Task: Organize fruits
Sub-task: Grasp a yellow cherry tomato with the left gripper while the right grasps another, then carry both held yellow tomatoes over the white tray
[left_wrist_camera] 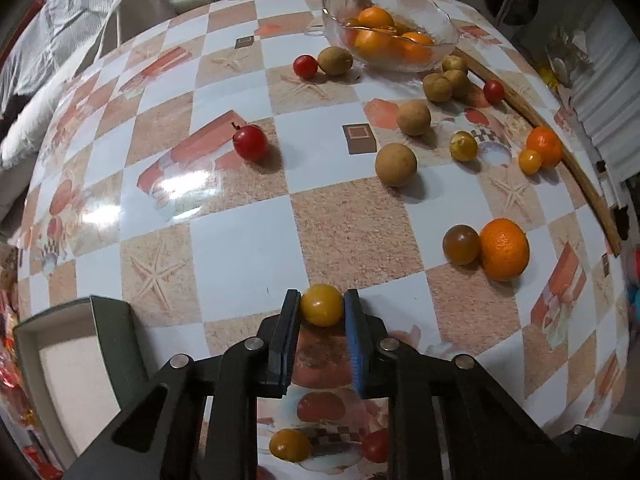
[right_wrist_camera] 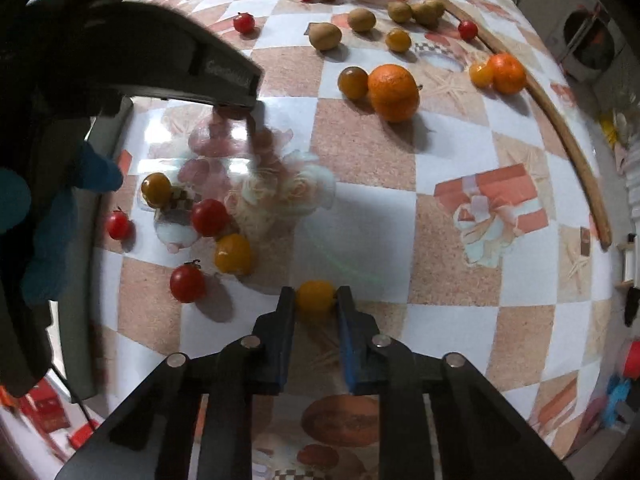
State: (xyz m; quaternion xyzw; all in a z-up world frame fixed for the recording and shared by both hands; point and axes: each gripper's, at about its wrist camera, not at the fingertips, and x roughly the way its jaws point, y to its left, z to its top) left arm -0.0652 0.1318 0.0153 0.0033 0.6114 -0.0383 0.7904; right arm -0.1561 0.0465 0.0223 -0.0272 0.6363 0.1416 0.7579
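Note:
My left gripper (left_wrist_camera: 322,305) is shut on a yellow cherry tomato (left_wrist_camera: 322,305), held above the checkered table (left_wrist_camera: 240,236). My right gripper (right_wrist_camera: 316,297) is shut on another yellow cherry tomato (right_wrist_camera: 315,295). Red and yellow tomatoes lie loose near the left in the right wrist view, such as a red one (right_wrist_camera: 188,282) and a yellow one (right_wrist_camera: 233,253). Oranges (left_wrist_camera: 504,249), brown round fruits (left_wrist_camera: 395,165) and a red tomato (left_wrist_camera: 250,142) are scattered farther out. A glass bowl (left_wrist_camera: 340,4) at the far side holds several oranges.
A grey open box (left_wrist_camera: 60,364) stands at the table's near left corner. A wooden stick (left_wrist_camera: 576,168) lies curved along the right edge. The left gripper's body (right_wrist_camera: 168,64) and a blue-gloved hand (right_wrist_camera: 52,216) fill the left of the right wrist view. Bedding lies beyond the table.

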